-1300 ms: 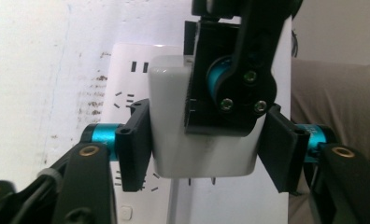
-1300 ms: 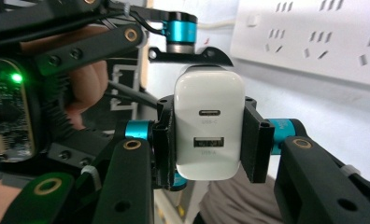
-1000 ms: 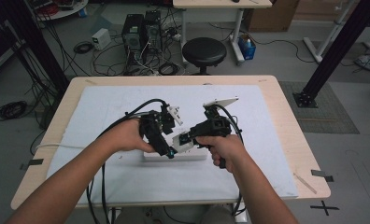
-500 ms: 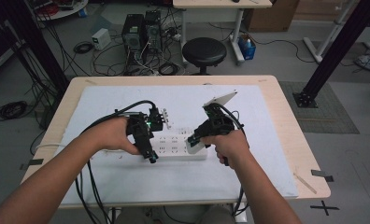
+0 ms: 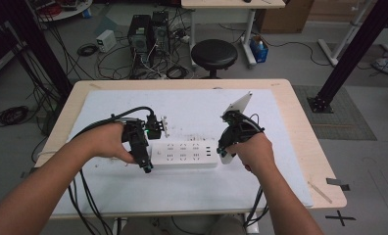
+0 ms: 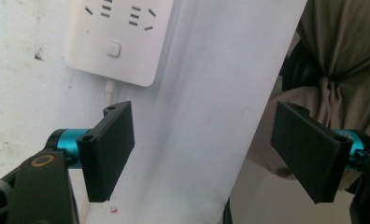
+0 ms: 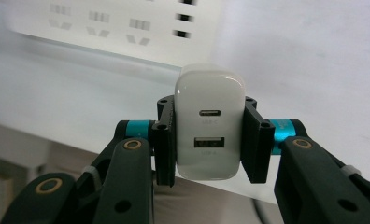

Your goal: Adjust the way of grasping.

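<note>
The right tongs (image 7: 210, 135) are clenched on a white charger (image 7: 210, 123), their two black jaws pressed flat against its sides. The charger's face with two ports, one above the other, looks back at the right gripper view. Beyond it lies the white power strip (image 7: 113, 23), blurred, with rows of sockets on top.

In the high view the right tongs (image 5: 225, 147) hang just off the right end of the power strip (image 5: 182, 154), near but not plainly touching it; the charger is too small to make out there. The strip lies flat on the white mat (image 5: 197, 112) that covers the wooden counter (image 5: 307, 147), about midway between the counter's left and right edges and nearer its front edge than its back.

The left tongs (image 6: 202, 154) are released, jaws wide apart with nothing between them. In their own view they look down on the mat, with the end of the strip (image 6: 120, 37) and its square button ahead of the jaws. From above, the left tongs (image 5: 148, 164) sit at the strip's left end, close against it, the hand (image 5: 106, 142) gripping the handle.
</note>
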`<state>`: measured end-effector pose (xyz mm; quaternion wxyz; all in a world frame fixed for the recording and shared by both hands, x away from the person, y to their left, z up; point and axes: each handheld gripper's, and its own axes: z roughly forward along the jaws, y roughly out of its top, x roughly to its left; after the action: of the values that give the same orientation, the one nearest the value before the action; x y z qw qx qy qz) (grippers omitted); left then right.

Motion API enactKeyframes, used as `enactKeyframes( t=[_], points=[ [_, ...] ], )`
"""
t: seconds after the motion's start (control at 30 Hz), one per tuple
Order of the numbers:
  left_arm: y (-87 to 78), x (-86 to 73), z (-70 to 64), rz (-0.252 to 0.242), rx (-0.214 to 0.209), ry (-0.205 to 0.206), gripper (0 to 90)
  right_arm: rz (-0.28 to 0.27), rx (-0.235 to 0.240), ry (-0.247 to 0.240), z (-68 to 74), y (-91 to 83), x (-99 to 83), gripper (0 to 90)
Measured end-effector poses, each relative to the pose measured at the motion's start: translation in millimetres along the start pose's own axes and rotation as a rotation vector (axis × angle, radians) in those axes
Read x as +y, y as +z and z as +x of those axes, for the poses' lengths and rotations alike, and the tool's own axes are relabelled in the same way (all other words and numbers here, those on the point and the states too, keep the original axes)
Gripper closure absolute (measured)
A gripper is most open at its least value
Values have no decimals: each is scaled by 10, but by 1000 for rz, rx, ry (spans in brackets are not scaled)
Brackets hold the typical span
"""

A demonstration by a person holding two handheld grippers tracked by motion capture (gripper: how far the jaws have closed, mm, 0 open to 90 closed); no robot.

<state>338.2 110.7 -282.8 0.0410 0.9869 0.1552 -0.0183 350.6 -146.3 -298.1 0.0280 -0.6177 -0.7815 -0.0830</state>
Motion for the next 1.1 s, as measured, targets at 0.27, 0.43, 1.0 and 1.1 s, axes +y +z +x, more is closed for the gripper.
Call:
enactKeyframes(
  t=[0.27, 0.43, 1.0, 1.1],
  points=[
    [-38, -90, 10, 12, 5, -20, 219, 14, -86, -6, -86, -58, -26, 619],
    [-59, -178, 19, 1, 17, -35, 219, 8, -96, -8, -139, -90, -21, 619],
    [-76, -276, 39, -13, 21, -38, 219, 9, -113, -34, -168, -91, -11, 621],
    [-70, -272, 35, -15, 18, -38, 219, 7, -110, -42, -173, -109, -16, 621]
  ],
)
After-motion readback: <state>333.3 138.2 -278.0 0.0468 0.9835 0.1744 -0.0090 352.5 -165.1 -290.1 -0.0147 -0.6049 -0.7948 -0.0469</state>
